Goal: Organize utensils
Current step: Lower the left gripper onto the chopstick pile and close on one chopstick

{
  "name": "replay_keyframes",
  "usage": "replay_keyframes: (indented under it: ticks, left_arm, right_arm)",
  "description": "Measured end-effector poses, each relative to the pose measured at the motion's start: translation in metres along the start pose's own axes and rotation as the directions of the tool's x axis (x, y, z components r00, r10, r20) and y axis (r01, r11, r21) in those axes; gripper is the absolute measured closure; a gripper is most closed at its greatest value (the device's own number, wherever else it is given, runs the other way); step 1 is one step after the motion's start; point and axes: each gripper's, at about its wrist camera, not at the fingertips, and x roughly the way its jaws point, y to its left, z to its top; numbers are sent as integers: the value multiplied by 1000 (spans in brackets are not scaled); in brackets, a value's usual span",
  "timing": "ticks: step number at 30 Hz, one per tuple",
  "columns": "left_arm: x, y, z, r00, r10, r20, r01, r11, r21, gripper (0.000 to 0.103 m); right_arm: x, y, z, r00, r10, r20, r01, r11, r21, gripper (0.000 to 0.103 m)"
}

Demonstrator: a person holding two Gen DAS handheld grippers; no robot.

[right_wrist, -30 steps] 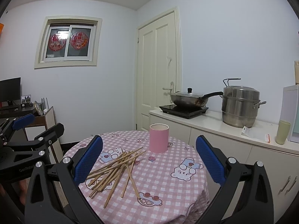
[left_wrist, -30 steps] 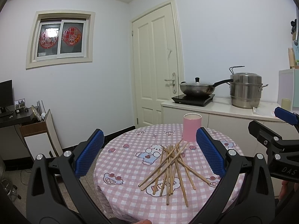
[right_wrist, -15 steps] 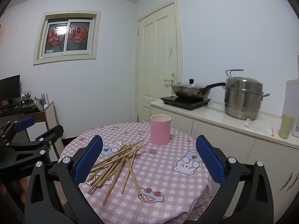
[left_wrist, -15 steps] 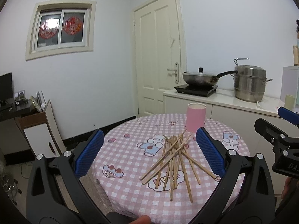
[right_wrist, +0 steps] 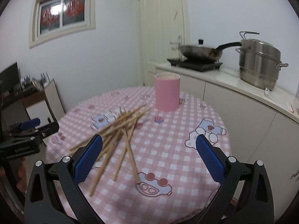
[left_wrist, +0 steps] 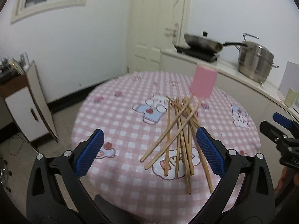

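A loose pile of wooden chopsticks [left_wrist: 180, 134] lies on the round table with the pink checked cloth [left_wrist: 119, 128]; the pile also shows in the right wrist view [right_wrist: 119, 136]. A pink cylindrical holder [left_wrist: 204, 83] stands upright just behind the pile, also seen in the right wrist view [right_wrist: 166, 91]. My left gripper [left_wrist: 149, 153] is open and empty above the table's near edge, with the pile's near ends between its fingers. My right gripper [right_wrist: 149, 155] is open and empty over the near right part of the table.
A white counter [right_wrist: 248, 91] runs along the right with a frying pan on a hob [right_wrist: 200, 51] and a steel steamer pot [right_wrist: 259, 64]. A low cabinet [left_wrist: 24, 108] stands at the left on the floor. A closed door [left_wrist: 158, 28] is behind the table.
Both grippers have moved forward and tilted down toward the table; the chopsticks and holder now look nearer. Nothing on the table has moved.
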Motion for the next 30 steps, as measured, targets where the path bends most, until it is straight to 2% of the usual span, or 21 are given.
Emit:
replay_keyframes:
  ticks: [5, 9, 13, 18, 23, 26, 30]
  left_arm:
    - [36, -5, 9, 995, -61, -76, 64, 997, 36, 6]
    - [66, -19, 26, 978, -153, -142, 165, 984, 74, 16]
    - [98, -42, 43, 966, -154, -208, 189, 968, 162, 27]
    - [134, -54, 55, 941, -173, -289, 230, 957, 178, 49]
    - [161, -58, 55, 922, -173, -347, 248, 951, 184, 57]
    - [169, -59, 53, 910, -184, -371, 265, 948, 179, 67]
    - [176, -61, 55, 902, -195, -386, 279, 944, 176, 70]
  right_arm:
    - [30, -3, 3, 997, -58, -53, 56, 998, -38, 7]
    - [51, -14, 10, 997, -29, -75, 29, 1000, 0, 7]
    - [71, -25, 18, 996, -10, -93, 13, 999, 38, 7]
    - [98, -37, 23, 989, 51, -139, -35, 993, 115, 7]
    - [124, -43, 27, 976, 119, -185, -87, 981, 174, 9]
    - [135, -44, 28, 968, 152, -202, -111, 974, 200, 17]
    - [148, -42, 31, 954, 205, -218, -153, 960, 233, 24]
